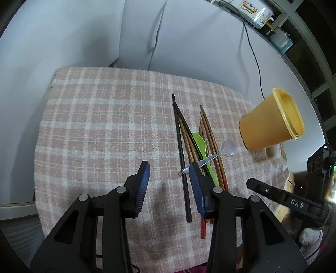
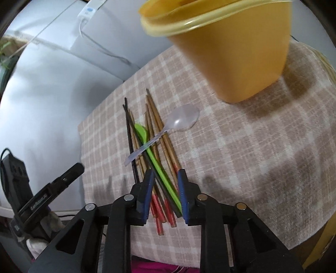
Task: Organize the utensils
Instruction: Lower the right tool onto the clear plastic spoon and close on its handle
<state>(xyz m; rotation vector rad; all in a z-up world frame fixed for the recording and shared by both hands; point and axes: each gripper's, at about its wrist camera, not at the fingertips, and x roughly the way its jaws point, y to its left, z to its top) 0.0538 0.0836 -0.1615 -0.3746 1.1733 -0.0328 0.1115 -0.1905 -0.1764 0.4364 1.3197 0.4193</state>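
Note:
A pile of utensils lies on the checked cloth: brown chopsticks (image 1: 212, 138) with red ends, black chopsticks (image 1: 181, 151), a green spoon (image 1: 200, 142) and a clear plastic spoon (image 1: 227, 148) across them. A yellow cup (image 1: 271, 121) stands to the right. My left gripper (image 1: 170, 170) is open, above the cloth left of the pile. My right gripper (image 2: 164, 178) is open, its fingers either side of the handle ends of the green spoon (image 2: 159, 168), brown chopsticks (image 2: 159, 124) and black chopsticks (image 2: 129, 126). The clear spoon (image 2: 182, 119) and cup (image 2: 231, 46) lie beyond.
The checked cloth (image 1: 105, 126) covers a small table against a white wall. Cables hang down the wall. Shelving with boxes (image 1: 256, 12) stands at the upper right. The right gripper's body (image 1: 294, 201) shows at the left view's right edge.

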